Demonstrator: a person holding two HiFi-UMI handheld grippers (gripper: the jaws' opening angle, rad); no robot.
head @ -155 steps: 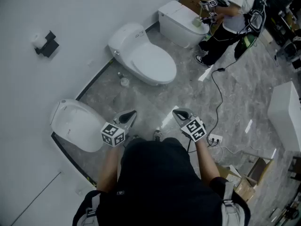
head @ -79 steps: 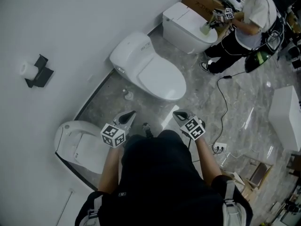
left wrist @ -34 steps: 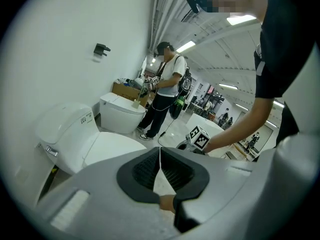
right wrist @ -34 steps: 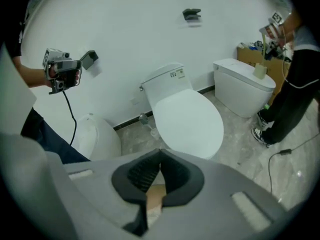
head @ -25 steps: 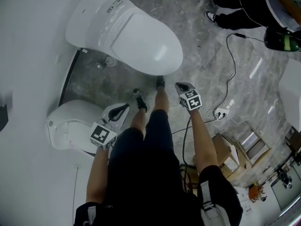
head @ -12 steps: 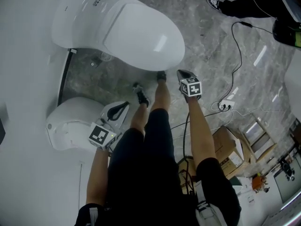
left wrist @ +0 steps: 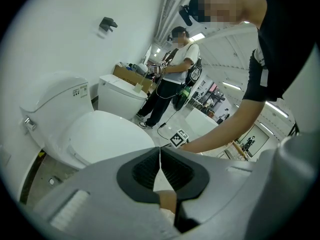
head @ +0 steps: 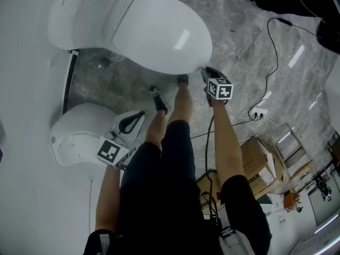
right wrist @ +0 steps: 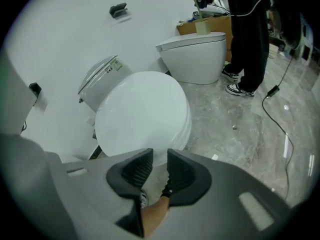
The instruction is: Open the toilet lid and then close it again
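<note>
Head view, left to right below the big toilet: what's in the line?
Second toilet → left hand-held gripper → person's shoes → right hand-held gripper, jaws just been opening with nothing gripped → power strip.

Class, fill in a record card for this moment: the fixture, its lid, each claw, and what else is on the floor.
fixture: white ceramic toilet
target: white oval toilet lid, down, closed
left claw: shut, empty, low beside the person's leg
right claw: jaws apart, just been opening, nothing between them; close to the lid's front edge, not gripping it
floor: grey marbled floor, with a white power strip and cable
also present: second white toilet, below the left claw in the head view
</note>
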